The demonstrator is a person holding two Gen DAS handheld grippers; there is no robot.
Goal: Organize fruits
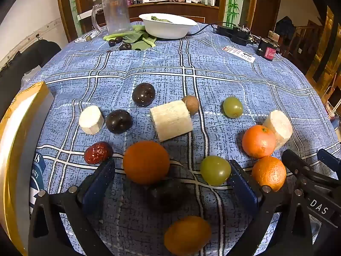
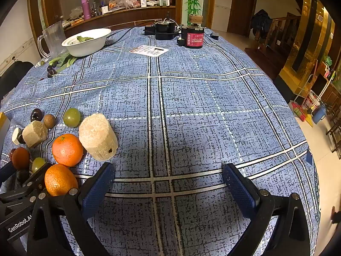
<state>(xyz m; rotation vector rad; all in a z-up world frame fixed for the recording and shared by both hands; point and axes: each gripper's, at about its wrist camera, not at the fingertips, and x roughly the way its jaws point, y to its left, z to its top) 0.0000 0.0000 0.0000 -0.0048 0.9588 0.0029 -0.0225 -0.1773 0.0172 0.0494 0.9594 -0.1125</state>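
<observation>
Fruits lie scattered on the blue plaid tablecloth. My left gripper is open, low over the cloth. An orange, a green grape and a dark plum lie between its fingers, untouched; another orange lies closer in. Around are a red date, dark plums, pale sugarcane pieces, a longan and more oranges. My right gripper is open and empty over bare cloth, right of the orange and the sugarcane piece.
A white bowl with greens, a clear jug and leafy greens stand at the far side. A black power strip, a red-labelled can and a card sit far right. A gold-edged box is at the left.
</observation>
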